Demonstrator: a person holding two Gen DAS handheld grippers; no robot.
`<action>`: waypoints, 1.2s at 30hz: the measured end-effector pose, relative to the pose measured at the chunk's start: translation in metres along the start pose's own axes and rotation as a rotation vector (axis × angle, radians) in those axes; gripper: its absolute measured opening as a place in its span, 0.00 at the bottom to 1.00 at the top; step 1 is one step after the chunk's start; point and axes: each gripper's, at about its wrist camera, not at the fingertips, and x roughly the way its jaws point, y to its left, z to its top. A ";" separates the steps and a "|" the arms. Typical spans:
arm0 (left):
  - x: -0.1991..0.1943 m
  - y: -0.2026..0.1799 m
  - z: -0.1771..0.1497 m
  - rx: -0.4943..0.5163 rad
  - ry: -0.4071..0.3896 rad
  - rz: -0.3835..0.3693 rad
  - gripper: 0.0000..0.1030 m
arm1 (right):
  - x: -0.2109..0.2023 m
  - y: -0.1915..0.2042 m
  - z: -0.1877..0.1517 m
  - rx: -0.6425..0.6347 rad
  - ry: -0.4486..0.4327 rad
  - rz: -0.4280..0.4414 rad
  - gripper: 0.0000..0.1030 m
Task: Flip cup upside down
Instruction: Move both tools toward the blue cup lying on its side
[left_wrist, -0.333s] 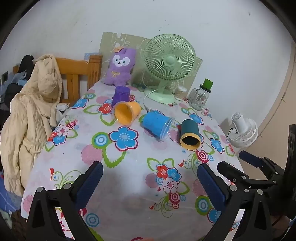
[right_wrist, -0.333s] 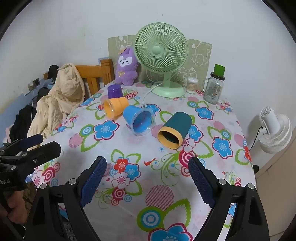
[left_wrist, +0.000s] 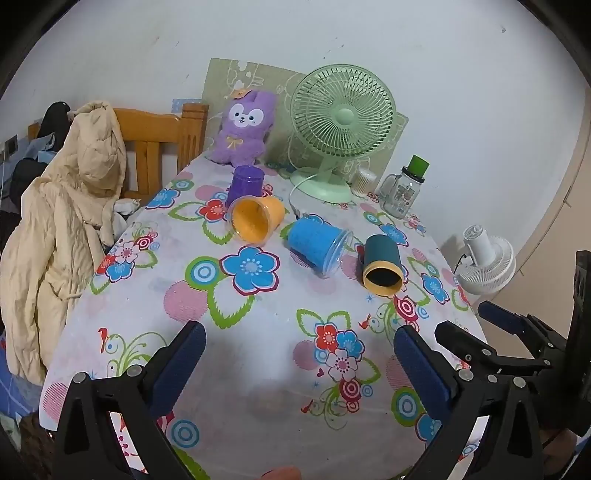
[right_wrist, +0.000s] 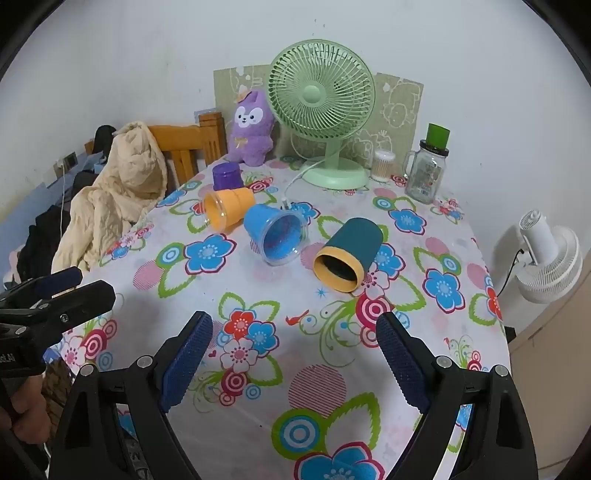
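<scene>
Three cups lie on their sides on the flowered tablecloth (left_wrist: 266, 354): an orange cup (left_wrist: 255, 219), a blue cup (left_wrist: 317, 245) and a dark teal cup with a yellow rim (left_wrist: 382, 269). A purple cup (left_wrist: 245, 184) stands upside down behind the orange one. They also show in the right wrist view: orange (right_wrist: 229, 210), blue (right_wrist: 277, 234), teal (right_wrist: 347, 254), purple (right_wrist: 228, 176). My left gripper (left_wrist: 299, 365) is open and empty above the near table edge. My right gripper (right_wrist: 295, 350) is open and empty, nearer the teal cup.
A green fan (left_wrist: 341, 122) with a white cord, a purple plush toy (left_wrist: 243, 129), a glass jar with a green lid (left_wrist: 404, 188) and a toothpick holder (left_wrist: 364, 181) stand at the back. A wooden chair with a beige coat (left_wrist: 62, 214) is left. A white fan (left_wrist: 487, 258) is right.
</scene>
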 end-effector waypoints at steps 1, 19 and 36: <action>0.000 0.001 -0.001 -0.002 0.001 0.001 1.00 | 0.003 -0.001 0.000 -0.002 0.006 -0.001 0.89; 0.002 0.014 0.000 -0.044 0.020 -0.002 1.00 | 0.007 0.005 0.001 -0.024 0.017 -0.004 0.89; 0.009 0.020 -0.001 -0.063 0.037 -0.006 1.00 | 0.016 0.007 0.002 -0.038 0.033 -0.014 0.89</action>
